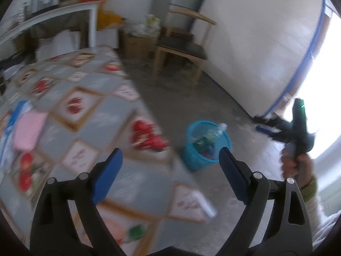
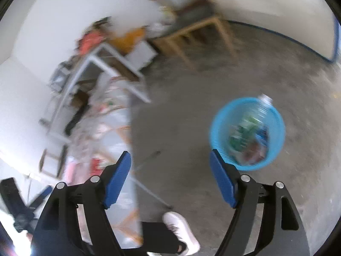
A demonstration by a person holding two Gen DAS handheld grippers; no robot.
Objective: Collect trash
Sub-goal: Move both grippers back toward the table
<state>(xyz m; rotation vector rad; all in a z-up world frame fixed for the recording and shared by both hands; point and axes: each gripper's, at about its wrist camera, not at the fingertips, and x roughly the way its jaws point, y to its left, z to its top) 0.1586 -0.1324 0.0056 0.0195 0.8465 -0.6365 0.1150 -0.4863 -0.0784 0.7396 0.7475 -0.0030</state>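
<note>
A blue mesh trash basket (image 1: 192, 157) stands on the concrete floor beside the table; it also shows in the right wrist view (image 2: 277, 128). It holds wrappers and a clear plastic bottle (image 2: 263, 106) that leans on its far rim. My left gripper (image 1: 170, 166) is open and empty above the table's right edge, left of the basket. My right gripper (image 2: 170, 168) is open and empty, above the floor with the basket past its right finger. The right gripper also appears in the left wrist view (image 1: 298, 125), held in a hand at the right. Both views are blurred.
The table (image 1: 89, 98) has a grey cloth with red fruit prints, with a pink item (image 1: 27, 128) and a green item (image 1: 136, 231) on it. A wooden chair (image 1: 181, 49) stands by the far wall. A white shelf (image 1: 53, 12) holds clutter. My white shoe (image 2: 181, 232) is on the floor.
</note>
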